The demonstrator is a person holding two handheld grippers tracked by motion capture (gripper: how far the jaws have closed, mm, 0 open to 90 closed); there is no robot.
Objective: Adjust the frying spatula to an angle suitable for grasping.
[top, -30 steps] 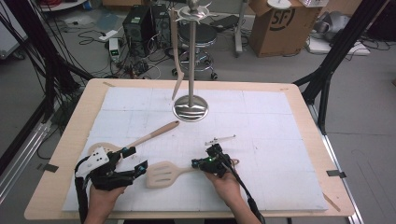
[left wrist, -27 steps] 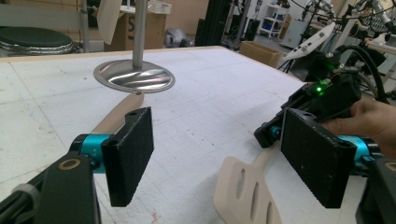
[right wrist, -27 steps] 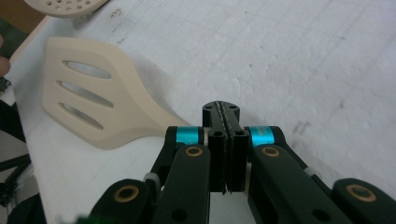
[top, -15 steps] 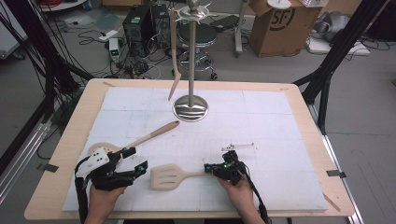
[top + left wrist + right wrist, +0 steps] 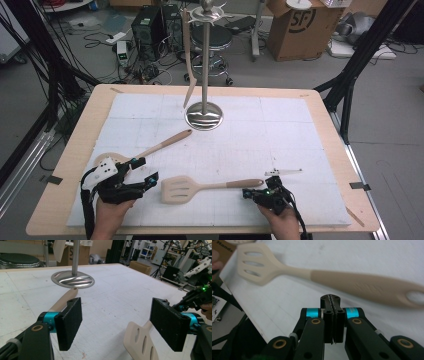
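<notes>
The slotted spatula [image 5: 200, 187] is seen lying flat on the bench [image 5: 320, 120], well in front of the steel stand [image 5: 204, 116] that serves as landmark. Its blade points toward the left tongs [image 5: 148, 172], which are held wide open with nothing between the pads; in the left gripper view the blade [image 5: 141, 345] lies just inside the right-hand pad. The right tongs [image 5: 248, 193] are pressed fully closed on nothing, just off the spatula's handle end. A wooden spoon [image 5: 150, 148] is laid between the stand and the left tongs. A pale utensil [image 5: 188, 60] is hung from the stand's top. A small white piece [image 5: 283, 172] lies near the right tongs. Behind the stand, on the floor, a cardboard box [image 5: 295, 30] marked "SF" can be read.
</notes>
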